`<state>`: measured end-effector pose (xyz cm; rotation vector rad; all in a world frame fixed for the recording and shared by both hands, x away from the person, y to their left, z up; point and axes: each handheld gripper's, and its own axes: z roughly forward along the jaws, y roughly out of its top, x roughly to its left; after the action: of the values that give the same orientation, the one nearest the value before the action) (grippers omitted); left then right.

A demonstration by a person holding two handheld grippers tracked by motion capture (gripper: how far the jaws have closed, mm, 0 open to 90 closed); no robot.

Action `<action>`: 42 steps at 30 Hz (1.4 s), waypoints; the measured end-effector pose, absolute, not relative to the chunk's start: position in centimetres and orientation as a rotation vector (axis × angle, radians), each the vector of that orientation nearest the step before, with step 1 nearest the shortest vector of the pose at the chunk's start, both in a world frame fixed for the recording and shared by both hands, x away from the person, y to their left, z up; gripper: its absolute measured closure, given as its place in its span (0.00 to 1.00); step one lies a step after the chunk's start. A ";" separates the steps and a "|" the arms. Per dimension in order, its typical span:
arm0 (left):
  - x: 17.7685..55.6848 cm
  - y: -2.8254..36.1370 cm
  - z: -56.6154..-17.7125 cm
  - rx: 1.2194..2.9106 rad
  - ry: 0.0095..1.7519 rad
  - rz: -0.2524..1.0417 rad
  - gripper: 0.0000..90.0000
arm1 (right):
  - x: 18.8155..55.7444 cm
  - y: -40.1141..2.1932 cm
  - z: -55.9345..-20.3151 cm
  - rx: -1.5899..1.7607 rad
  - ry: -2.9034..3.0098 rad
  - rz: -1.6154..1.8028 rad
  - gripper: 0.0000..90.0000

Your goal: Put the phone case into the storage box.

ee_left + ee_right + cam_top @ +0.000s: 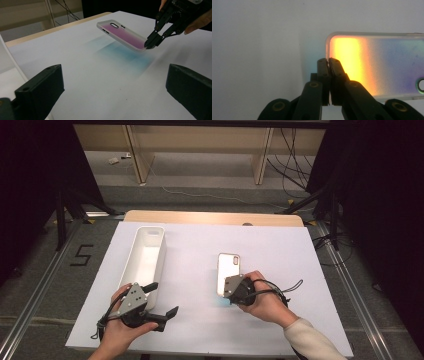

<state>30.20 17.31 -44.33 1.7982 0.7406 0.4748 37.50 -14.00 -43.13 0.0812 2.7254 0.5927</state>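
An iridescent phone case (227, 271) with a clear rim hangs tilted just above the white table. My right gripper (231, 291) is shut on its near short edge; in the right gripper view the jaws pinch the case's (372, 65) rim at my right gripper (328, 60). The left gripper view shows the case (122, 35) lifted off the surface, with a blue glow under it and the right gripper (149, 45) clamped on its end. My left gripper (165, 301) rests at the table's front left, open, with nothing between its fingers (40, 90).
A long white bin (144, 257) lies on the left of the white sheet (280, 245), close behind my left gripper. Beyond the table's wooden far edge (215, 217) are floor cables and furniture legs.
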 end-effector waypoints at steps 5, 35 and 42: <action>30.2 17.3 -44.3 1.796 0.744 0.475 0.02 | 37.3 -13.9 -43.0 0.080 2.707 0.620 0.99; 30.3 17.5 -44.2 1.786 0.751 0.479 0.03 | 37.0 -13.8 -42.7 0.046 2.662 0.829 0.99; 30.3 17.5 -44.2 1.775 0.762 0.473 0.03 | 36.9 -13.7 -42.8 0.036 2.649 0.882 0.99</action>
<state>30.29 17.46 -44.24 1.7747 0.7618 0.4725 36.86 -13.66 -42.75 0.0357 2.6492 0.8817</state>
